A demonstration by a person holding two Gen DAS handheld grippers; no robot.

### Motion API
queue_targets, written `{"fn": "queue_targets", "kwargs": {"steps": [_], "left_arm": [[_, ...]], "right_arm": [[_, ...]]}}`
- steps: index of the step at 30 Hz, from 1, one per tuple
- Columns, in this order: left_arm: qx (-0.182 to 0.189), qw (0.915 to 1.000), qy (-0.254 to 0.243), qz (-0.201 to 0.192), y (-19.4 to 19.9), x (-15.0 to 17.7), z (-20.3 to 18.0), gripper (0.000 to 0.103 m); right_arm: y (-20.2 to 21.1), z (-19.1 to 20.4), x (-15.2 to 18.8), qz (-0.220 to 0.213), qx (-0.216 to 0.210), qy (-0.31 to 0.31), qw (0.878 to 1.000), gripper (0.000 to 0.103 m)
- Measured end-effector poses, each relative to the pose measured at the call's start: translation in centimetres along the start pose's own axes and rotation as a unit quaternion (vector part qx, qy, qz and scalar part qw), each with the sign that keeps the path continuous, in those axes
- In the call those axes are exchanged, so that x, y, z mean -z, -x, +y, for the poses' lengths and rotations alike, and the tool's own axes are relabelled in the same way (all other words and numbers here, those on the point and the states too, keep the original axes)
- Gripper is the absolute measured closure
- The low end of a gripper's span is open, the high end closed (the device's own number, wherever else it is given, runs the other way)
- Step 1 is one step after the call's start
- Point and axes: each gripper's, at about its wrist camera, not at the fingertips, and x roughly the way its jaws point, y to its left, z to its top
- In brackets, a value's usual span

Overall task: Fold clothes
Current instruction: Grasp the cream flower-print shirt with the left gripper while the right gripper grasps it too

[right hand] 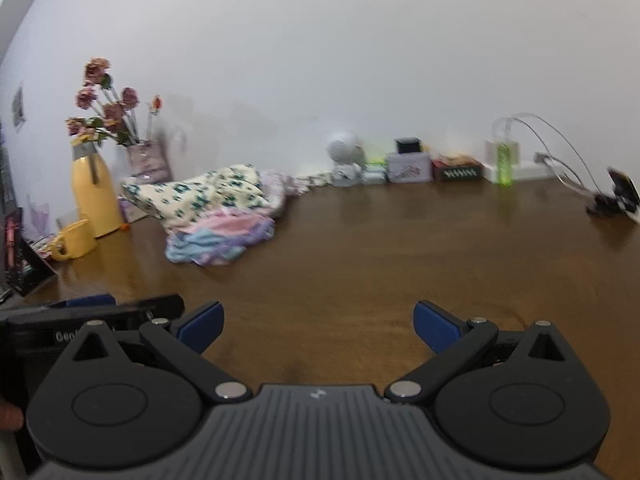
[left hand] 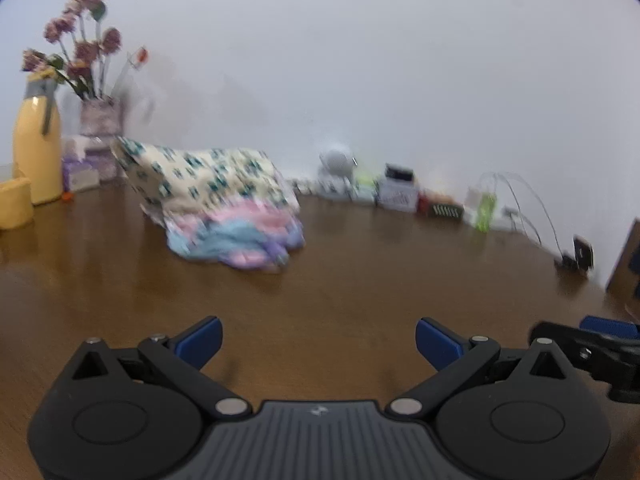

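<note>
A heap of clothes (left hand: 224, 204) lies on the brown wooden table (left hand: 360, 280), a cream cloth with dark green print on top of pink, blue and lilac cloth. It also shows in the right wrist view (right hand: 216, 212), left of centre. My left gripper (left hand: 318, 342) is open and empty, low over the table, well short of the heap. My right gripper (right hand: 318, 326) is open and empty too, beside the left one. The right gripper's arm shows at the right edge of the left wrist view (left hand: 592, 348).
A yellow jug (right hand: 94, 196), a yellow mug (right hand: 76, 240) and a vase of flowers (right hand: 146, 160) stand at the back left. Small boxes (right hand: 408, 166), a white round device (right hand: 344, 152), a green bottle (right hand: 505, 162) and cables (right hand: 560, 148) line the wall.
</note>
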Motion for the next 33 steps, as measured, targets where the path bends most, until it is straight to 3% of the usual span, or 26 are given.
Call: {"fn": "queue_targets", "kwargs": {"steps": [5, 10, 18, 25, 30, 33], "left_arm": [[-0.046, 0.9986, -0.006, -0.024, -0.2, -3.4, 2.9, 0.0], [-0.085, 0.9956, 0.008, -0.038, -1.7, -7.2, 6.8, 0.0], [-0.134, 0.9902, 0.036, -0.013, -6.9, -11.2, 12.4, 0.0], [-0.162, 0.9865, 0.017, 0.018, -11.4, -12.4, 16.7, 0.0], [-0.161, 0.986, 0.005, 0.042, -14.9, -12.7, 19.3, 0.0], [-0.152, 0.9869, 0.007, 0.053, -16.8, -13.0, 20.3, 0.0]], "right_arm": [[-1.8, 1.8, -4.3, 0.006, -0.036, 0.031, 0.999, 0.0], [-6.7, 4.4, -8.7, 0.027, -0.063, 0.062, 0.996, 0.0], [-17.1, 8.4, -13.4, 0.066, -0.043, 0.121, 0.99, 0.0], [-26.8, 11.3, -16.1, 0.111, -0.045, 0.134, 0.984, 0.0], [-31.4, 11.6, -18.1, 0.124, -0.046, 0.104, 0.986, 0.0], [-34.0, 10.5, -19.6, 0.131, -0.056, 0.042, 0.989, 0.0]]}}
